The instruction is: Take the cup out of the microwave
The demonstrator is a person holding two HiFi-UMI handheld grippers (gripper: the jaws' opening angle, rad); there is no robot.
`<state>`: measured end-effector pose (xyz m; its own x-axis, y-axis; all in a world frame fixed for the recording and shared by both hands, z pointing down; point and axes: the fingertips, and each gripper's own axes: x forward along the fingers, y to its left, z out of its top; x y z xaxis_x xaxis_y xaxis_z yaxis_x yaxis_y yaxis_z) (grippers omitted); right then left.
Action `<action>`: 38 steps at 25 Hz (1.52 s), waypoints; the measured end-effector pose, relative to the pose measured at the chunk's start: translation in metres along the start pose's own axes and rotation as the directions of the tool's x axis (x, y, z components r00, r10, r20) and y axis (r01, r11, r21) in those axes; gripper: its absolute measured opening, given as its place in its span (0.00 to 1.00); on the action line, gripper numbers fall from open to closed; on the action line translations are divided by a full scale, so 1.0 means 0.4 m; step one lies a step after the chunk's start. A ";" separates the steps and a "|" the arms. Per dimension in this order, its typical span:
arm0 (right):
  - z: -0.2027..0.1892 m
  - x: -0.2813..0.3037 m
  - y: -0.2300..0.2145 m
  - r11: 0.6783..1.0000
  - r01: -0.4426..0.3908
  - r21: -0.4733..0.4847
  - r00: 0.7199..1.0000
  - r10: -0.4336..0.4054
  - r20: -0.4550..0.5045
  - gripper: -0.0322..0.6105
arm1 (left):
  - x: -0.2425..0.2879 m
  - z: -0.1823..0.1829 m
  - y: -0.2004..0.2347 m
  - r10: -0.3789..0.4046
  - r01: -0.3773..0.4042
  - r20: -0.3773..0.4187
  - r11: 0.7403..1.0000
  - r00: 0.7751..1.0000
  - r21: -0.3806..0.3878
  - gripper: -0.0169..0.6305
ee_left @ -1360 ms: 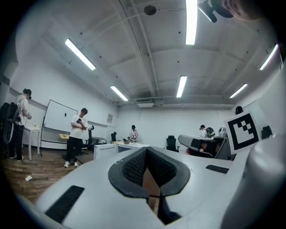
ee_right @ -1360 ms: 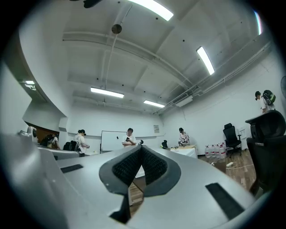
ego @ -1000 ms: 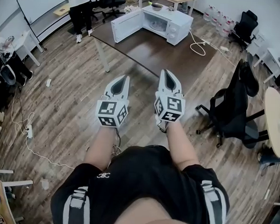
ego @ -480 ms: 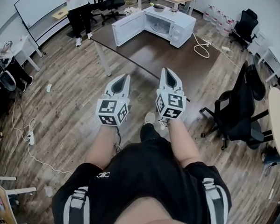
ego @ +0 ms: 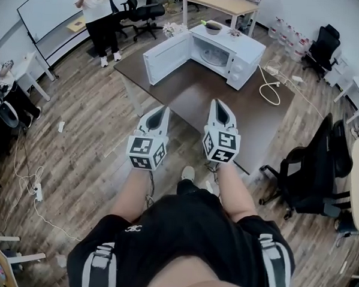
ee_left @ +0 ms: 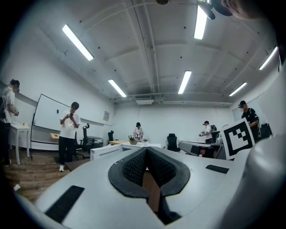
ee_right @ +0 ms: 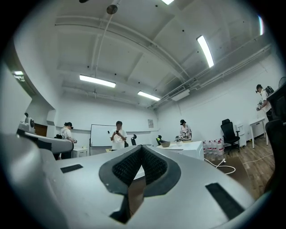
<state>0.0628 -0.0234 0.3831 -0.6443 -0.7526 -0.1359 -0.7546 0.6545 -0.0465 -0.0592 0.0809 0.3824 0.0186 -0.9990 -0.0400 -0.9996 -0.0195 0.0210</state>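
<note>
The step in hand is judged to be the approach: no contact with the task's thing has been made.

1. Nearest the camera, the head view shows the person's black shorts (ego: 187,230) and both forearms extended forward.
2. The left gripper (ego: 162,111) is empty. Its own view shows the jaws brought together at the tips, with nothing between the pads.
3. The right gripper (ego: 220,105) is in the same condition, jaws fully closed and empty. Both grippers sit side by side at about the near edge of the desk (ego: 229,112), pointing toward its far edge.
4. The microwave (ego: 247,53) stands at the far edge of the desk. Its door (ego: 166,58) hangs wide open toward the left corner of the desk.
5. The cup should be inside the cavity (ego: 215,52). Only a pale interior is visible there, and no cup can be made out at this size.
6. A bowl (ego: 212,27) rests on top of the microwave. A white cable (ego: 269,90) lies near the right edge of the desk.

The next move calls for closing the remaining gap to the microwave, opening one gripper's jaws, and lining them up with the cavity opening clear of the door.
</note>
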 end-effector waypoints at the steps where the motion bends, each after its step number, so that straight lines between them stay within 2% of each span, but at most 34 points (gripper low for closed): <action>1: -0.010 0.058 -0.021 1.000 0.003 0.002 1.000 -0.003 -0.006 0.05 | 0.058 -0.002 0.024 -0.003 0.003 -0.006 1.000 1.000 -0.004 0.01; 9: -0.053 0.485 -0.183 1.000 0.011 0.004 0.999 -0.011 -0.035 0.05 | 0.522 0.007 0.181 -0.043 0.042 -0.037 0.999 0.998 -0.018 0.01; 14: -0.074 0.651 -0.259 1.000 0.023 0.001 0.999 -0.023 -0.049 0.05 | 0.713 0.006 0.228 -0.075 0.075 -0.054 0.997 0.996 -0.011 0.01; 20: -0.091 0.722 -0.315 0.998 0.062 0.004 0.996 -0.062 -0.061 0.05 | 0.840 -0.010 0.221 -0.134 0.133 -0.071 0.991 0.989 -0.016 0.01; 28: -0.084 0.766 -0.338 0.989 0.144 -0.023 0.989 -0.145 -0.034 0.05 | 0.943 -0.014 0.229 -0.246 0.246 -0.063 0.969 0.967 -0.022 0.01; 33: -0.089 0.821 -0.353 0.969 0.245 -0.022 0.970 -0.244 0.013 0.05 | 1.008 -0.014 0.264 -0.331 0.332 -0.068 0.943 0.941 -0.001 0.01; 38: -0.129 0.891 -0.341 0.947 0.317 -0.048 0.949 -0.316 0.012 0.05 | 1.059 -0.020 0.331 -0.377 0.378 -0.066 0.926 0.924 -0.006 0.01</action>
<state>-0.0704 -0.3847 0.3921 -0.3710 -0.9201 -0.1260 -0.9248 0.3783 -0.0399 -0.1837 -0.3451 0.3761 0.3959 -0.9181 0.0215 -0.9183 -0.3957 0.0102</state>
